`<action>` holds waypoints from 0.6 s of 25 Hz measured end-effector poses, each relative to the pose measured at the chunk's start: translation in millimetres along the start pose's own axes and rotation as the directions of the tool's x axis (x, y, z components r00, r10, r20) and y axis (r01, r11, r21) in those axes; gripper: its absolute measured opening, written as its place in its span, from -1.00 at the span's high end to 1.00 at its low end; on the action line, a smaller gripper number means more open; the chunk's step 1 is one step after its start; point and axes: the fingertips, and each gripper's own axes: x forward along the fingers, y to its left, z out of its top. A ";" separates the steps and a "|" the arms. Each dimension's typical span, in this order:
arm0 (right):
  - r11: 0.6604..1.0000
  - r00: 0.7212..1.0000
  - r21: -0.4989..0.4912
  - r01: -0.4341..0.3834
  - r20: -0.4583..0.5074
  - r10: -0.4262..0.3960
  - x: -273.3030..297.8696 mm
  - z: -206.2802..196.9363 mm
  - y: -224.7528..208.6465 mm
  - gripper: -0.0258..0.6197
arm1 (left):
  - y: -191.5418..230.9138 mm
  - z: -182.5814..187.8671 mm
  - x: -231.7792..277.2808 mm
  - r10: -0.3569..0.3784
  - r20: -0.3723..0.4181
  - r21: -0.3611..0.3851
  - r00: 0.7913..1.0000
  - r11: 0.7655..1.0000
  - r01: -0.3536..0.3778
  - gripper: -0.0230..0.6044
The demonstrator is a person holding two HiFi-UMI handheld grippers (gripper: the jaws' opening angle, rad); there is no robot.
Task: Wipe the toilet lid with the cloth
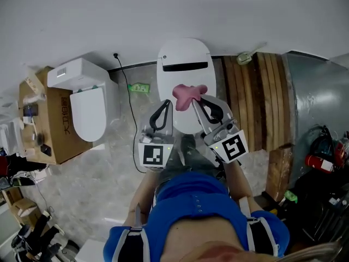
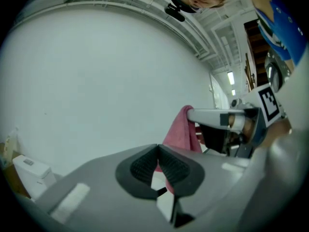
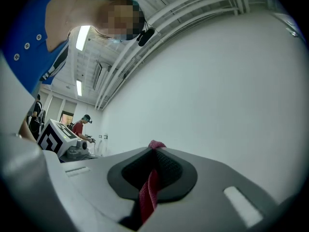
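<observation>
A person in a blue shirt stands over a closed white toilet lid (image 1: 182, 59), a handheld gripper in each hand, apparently at the start of a wiping job. The right gripper (image 1: 200, 99) has its fingers clamped on a pink cloth (image 1: 188, 93). A fold is pinched between the fingers, and the rest of the bunch hangs over the near half of the lid; from here it cannot be told whether the cloth rests on the lid or hangs just above it. The left gripper (image 1: 167, 103) hovers just beside it, over the lid's near-left edge, its fingers closed tip to tip with nothing between them. To the lid's left sits a second toilet (image 1: 87, 102) by a cardboard box (image 1: 60, 130); to its right lie wooden planks (image 1: 262, 97). The step in hand looks to be bringing the cloth to the lid, with no wiping stroke yet evident. The next move likely calls for pressing the bunched cloth flat against the lid and sweeping it toward the far end, with a firm grip so the cloth does not slip free and the left gripper clear of the stroke.
</observation>
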 end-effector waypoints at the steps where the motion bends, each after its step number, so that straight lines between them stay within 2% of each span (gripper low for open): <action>1: 1.000 1.000 0.004 0.000 0.001 0.000 3.7 -3.2 -2.0 0.88 | 3.4 -4.1 3.1 0.000 -0.004 0.000 1.000 1.000 0.000 0.92; 7: 1.000 1.000 -0.011 0.017 0.008 -0.017 23.0 -20.9 -13.6 0.89 | 23.3 -31.7 9.8 -0.002 -0.031 -0.008 1.000 1.000 0.002 0.92; 12: 0.997 1.000 -0.077 0.013 -0.008 -0.014 37.2 -31.6 -23.7 0.88 | 41.2 -50.2 11.3 -0.030 -0.023 -0.006 0.999 1.000 0.030 0.92; 15: 0.999 1.000 -0.046 0.012 0.022 -0.011 41.6 -37.2 -28.5 0.89 | 47.2 -64.8 13.8 -0.058 0.000 0.022 0.998 0.998 0.058 0.92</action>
